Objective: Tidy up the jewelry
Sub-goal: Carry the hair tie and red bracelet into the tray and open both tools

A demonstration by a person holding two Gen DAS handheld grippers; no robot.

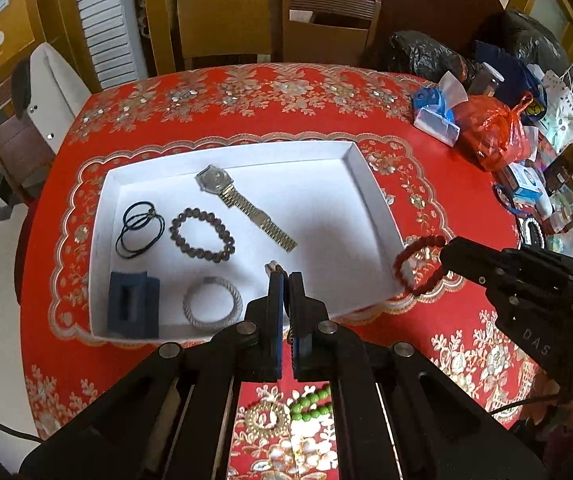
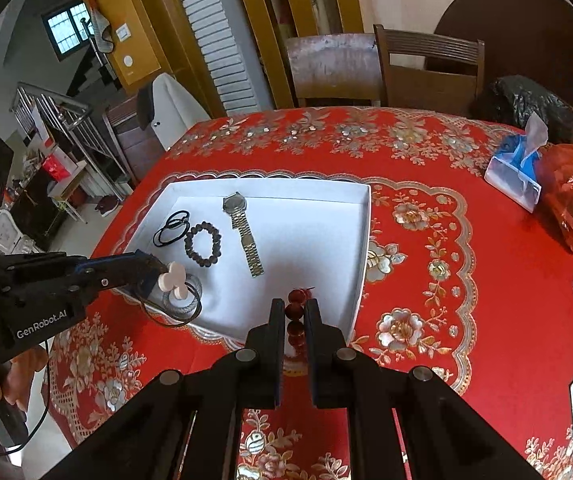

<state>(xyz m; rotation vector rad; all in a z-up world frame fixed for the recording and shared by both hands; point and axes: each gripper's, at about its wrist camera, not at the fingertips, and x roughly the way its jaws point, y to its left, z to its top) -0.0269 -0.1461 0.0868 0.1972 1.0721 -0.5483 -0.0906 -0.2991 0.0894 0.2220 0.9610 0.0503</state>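
step: I carry two pieces to the white tray (image 1: 370, 184) | left hand-held gripper (image 1: 285, 276): closed on a pale flower pendant (image 2: 175, 279) with black cord, over the tray's near-left corner | right hand-held gripper (image 2: 295, 312): clamped on the red bead bracelet (image 1: 418, 266), over the tray's near-right edge | next: lower both inside, then release.

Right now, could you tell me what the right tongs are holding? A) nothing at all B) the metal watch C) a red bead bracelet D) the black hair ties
C: the right tongs are shut on a red bead bracelet, which hangs from them near the white tray's corner, while the watch and hair ties lie in the tray.
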